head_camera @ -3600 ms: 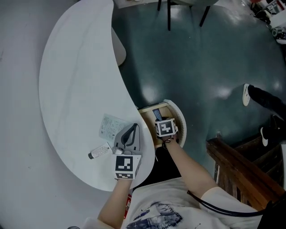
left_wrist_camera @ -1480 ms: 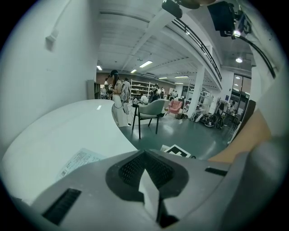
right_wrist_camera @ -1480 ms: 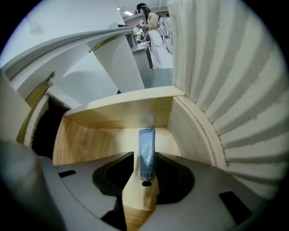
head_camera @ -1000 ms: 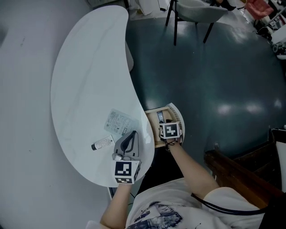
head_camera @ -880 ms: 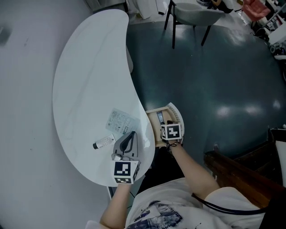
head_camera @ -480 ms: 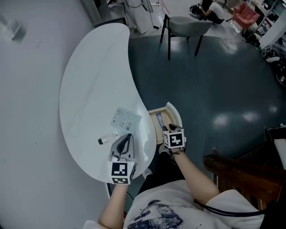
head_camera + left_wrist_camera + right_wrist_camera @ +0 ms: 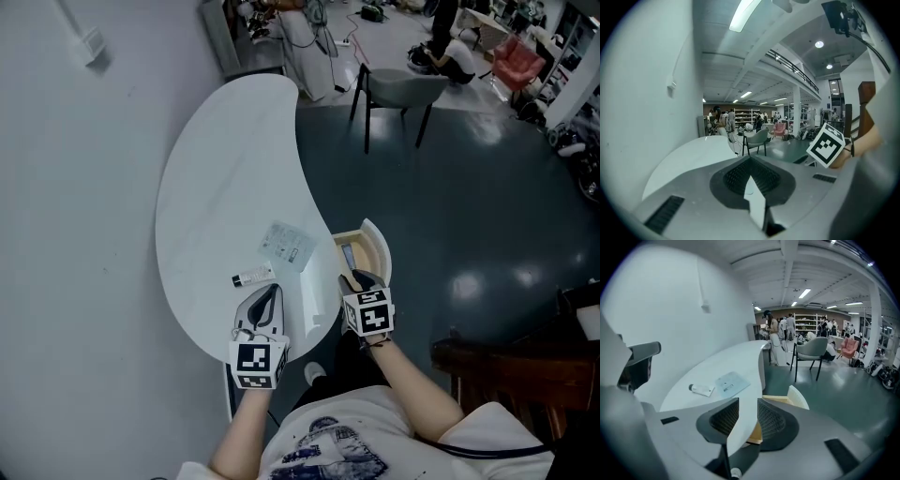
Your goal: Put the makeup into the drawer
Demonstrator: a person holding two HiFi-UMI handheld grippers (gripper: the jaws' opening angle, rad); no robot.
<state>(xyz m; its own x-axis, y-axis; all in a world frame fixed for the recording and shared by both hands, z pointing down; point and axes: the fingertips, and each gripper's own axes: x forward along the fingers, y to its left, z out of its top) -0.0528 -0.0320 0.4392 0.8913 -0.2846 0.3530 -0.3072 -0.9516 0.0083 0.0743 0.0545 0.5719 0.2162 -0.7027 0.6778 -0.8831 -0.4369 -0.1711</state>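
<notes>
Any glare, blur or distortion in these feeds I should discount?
Head view: sharp but dim and bluish, with ceiling-light glare patches on the floor. Left gripper view: heavy fisheye, black corners, the table bowed. Right gripper view: same fisheye, yet the tube and sachet are clear.

Large open lab hall, dark glossy floor (image 7: 469, 206), ceiling strip lights (image 7: 744, 14), mezzanine railing (image 7: 794, 70), far shelving (image 7: 808, 324), grey chair (image 7: 401, 86), people standing (image 7: 787, 326)

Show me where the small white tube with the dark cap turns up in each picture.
Head view: the small white tube with the dark cap lies left of centre, just below-left of a flat pale packet.
Left gripper view: not in it.
Right gripper view: left of centre, with the same packet to its right.
Shared landmark: the grey chair.
</notes>
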